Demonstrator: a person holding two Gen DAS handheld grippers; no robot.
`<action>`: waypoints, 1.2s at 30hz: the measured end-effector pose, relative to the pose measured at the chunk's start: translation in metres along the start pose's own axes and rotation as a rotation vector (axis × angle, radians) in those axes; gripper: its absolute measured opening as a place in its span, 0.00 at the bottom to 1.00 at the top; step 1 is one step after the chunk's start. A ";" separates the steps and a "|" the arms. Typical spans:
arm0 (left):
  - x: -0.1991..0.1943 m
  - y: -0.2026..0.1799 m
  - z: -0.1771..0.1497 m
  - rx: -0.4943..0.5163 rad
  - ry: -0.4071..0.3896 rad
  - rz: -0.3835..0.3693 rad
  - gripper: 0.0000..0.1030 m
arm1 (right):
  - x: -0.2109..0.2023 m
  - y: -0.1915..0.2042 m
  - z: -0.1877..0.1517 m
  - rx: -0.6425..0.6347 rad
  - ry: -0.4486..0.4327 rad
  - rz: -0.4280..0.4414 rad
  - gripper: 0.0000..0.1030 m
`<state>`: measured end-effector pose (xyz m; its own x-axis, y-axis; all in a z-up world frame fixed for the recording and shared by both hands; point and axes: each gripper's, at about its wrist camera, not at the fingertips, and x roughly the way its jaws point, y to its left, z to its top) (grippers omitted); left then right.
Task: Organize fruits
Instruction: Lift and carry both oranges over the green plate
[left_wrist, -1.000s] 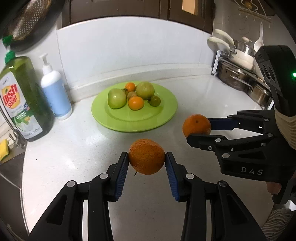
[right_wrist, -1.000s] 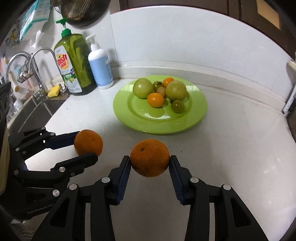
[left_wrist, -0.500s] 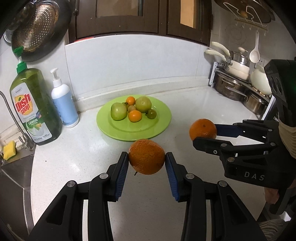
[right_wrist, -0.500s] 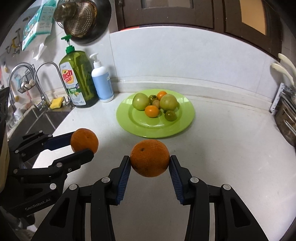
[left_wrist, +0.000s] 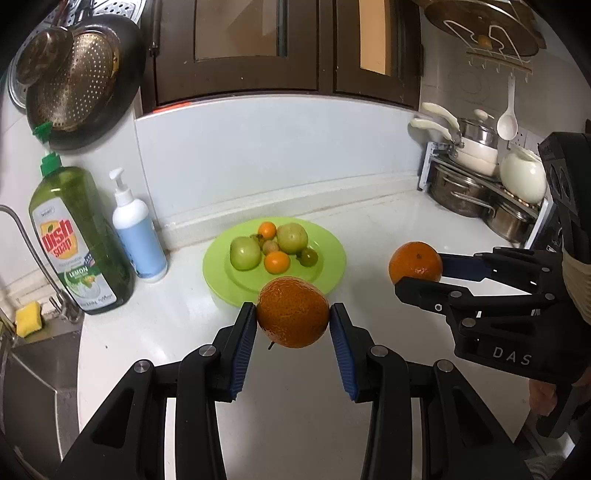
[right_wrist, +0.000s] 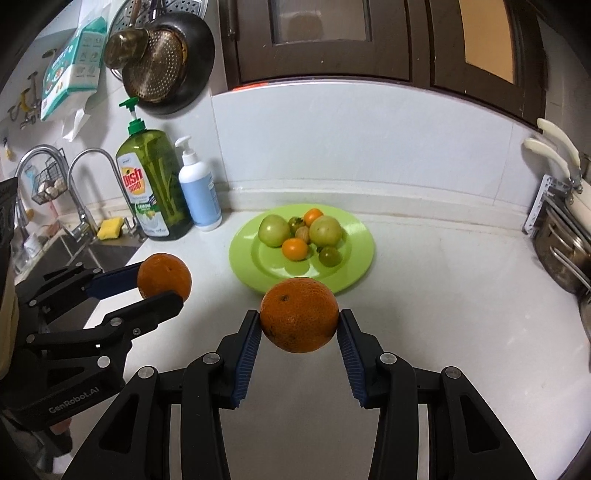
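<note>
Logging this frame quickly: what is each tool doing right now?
Left tool: closed on an orange, held above the counter.
Right tool: closed on another orange, also in the air.

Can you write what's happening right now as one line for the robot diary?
left gripper: shut on orange | right gripper: shut on second orange | both held above counter | green plate: holds small fruits

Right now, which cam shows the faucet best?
Right wrist. It shows the faucet with its curved spout arching over the sink, left of the dish soap bottle. The left wrist view catches only a sliver of the faucet's spout at its left edge, beside the yellow sponge.
</note>
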<state>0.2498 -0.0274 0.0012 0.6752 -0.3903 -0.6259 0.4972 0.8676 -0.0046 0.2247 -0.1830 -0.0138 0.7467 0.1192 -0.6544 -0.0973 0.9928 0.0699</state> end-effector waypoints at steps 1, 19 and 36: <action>0.001 0.001 0.002 0.000 -0.002 0.002 0.39 | 0.001 0.000 0.002 0.001 -0.003 -0.002 0.42; 0.060 0.036 0.037 -0.028 0.043 0.021 0.39 | 0.054 -0.010 0.042 0.017 0.011 -0.025 0.42; 0.139 0.069 0.041 -0.062 0.164 -0.006 0.39 | 0.134 -0.018 0.055 0.044 0.144 0.009 0.42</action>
<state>0.4007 -0.0341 -0.0544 0.5715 -0.3447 -0.7447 0.4630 0.8847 -0.0542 0.3628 -0.1839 -0.0611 0.6432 0.1283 -0.7549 -0.0723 0.9916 0.1069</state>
